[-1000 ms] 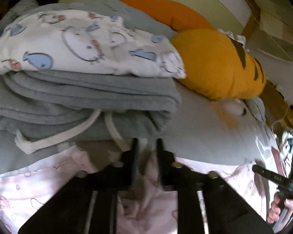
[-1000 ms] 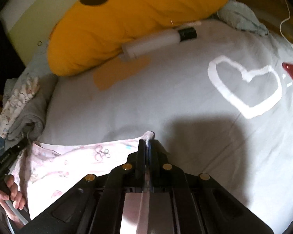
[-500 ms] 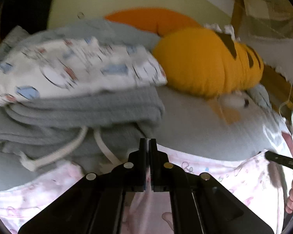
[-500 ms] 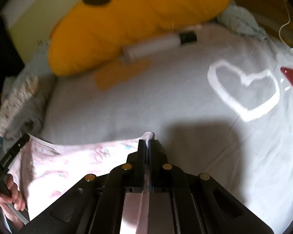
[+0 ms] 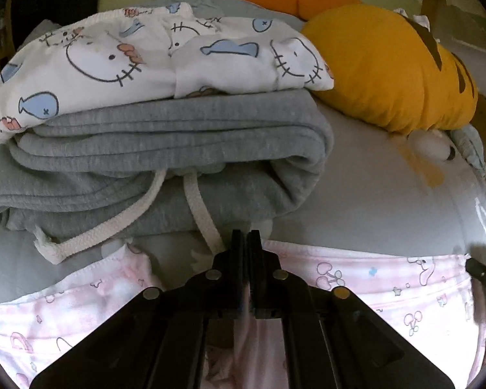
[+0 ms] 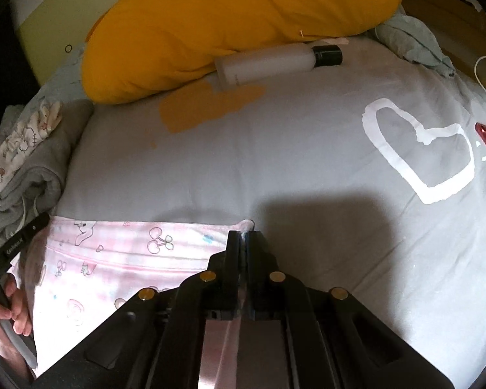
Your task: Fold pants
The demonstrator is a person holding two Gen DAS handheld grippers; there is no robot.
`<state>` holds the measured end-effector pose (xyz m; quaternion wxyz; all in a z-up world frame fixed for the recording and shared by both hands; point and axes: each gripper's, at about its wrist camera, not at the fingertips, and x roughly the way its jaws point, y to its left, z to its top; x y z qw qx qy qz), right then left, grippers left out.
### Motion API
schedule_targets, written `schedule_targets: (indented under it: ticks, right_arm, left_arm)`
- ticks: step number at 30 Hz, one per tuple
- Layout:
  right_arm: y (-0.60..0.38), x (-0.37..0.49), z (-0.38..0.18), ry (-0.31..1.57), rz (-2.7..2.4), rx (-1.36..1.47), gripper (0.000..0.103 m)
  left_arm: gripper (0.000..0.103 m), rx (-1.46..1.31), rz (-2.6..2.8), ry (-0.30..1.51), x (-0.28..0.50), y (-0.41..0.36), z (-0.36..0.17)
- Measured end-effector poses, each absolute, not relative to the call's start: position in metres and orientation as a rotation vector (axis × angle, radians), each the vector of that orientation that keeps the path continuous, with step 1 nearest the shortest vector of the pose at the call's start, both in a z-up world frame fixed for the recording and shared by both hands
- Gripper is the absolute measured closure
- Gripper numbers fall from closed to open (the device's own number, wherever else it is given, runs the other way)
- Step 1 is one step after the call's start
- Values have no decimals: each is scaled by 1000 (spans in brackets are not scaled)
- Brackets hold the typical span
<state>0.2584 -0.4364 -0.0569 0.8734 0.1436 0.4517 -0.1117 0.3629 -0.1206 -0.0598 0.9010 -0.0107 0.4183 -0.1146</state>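
Note:
Pale pink pants [image 5: 366, 278] printed with cherries and small animals lie spread on the grey bedsheet [image 6: 275, 162]. My left gripper [image 5: 246, 236] is shut on the pink cloth at the top edge, pink fabric showing between its jaws. My right gripper [image 6: 244, 238] is shut on the other top corner of the pink pants [image 6: 120, 256], a tuft of cloth poking out past its tips. In the right wrist view the left gripper's black finger [image 6: 19, 243] and a hand [image 6: 6, 311] show at the far left.
A stack of folded clothes sits right ahead of the left gripper: grey sweatpants [image 5: 165, 168] with white drawstrings under a white cartoon-print garment [image 5: 152, 55]. A big yellow plush pillow [image 6: 230, 19], a white bottle [image 6: 275, 61] and a crumpled blue cloth [image 6: 411, 42] lie further back.
The left gripper's jaws went from apart to shut on the pink pants, and it moved in closer to the folded stack. The right gripper kept its grip and hardly shifted.

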Motion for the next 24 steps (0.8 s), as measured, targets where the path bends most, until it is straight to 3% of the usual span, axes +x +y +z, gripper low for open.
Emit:
schedule_targets:
  ticks: [9, 12, 14, 15, 24]
  right_arm:
    - [-435, 258, -60, 938, -232, 308, 101]
    - [-432, 256, -61, 929, -236, 292, 100]
    - [-429, 256, -60, 924, -236, 276, 98]
    - [-429, 256, -60, 924, -238, 273, 98]
    - [-435, 255, -58, 916, -226, 317, 97]
  left_arm:
    - [93, -52, -255, 873, 366, -122, -60]
    - [61, -40, -216, 874, 366, -122, -60]
    - [32, -23, -212, 864, 364, -124, -59]
    - [29, -11, -217, 858, 362, -126, -58]
    - [23, -6, -203, 751, 346, -127, -43]
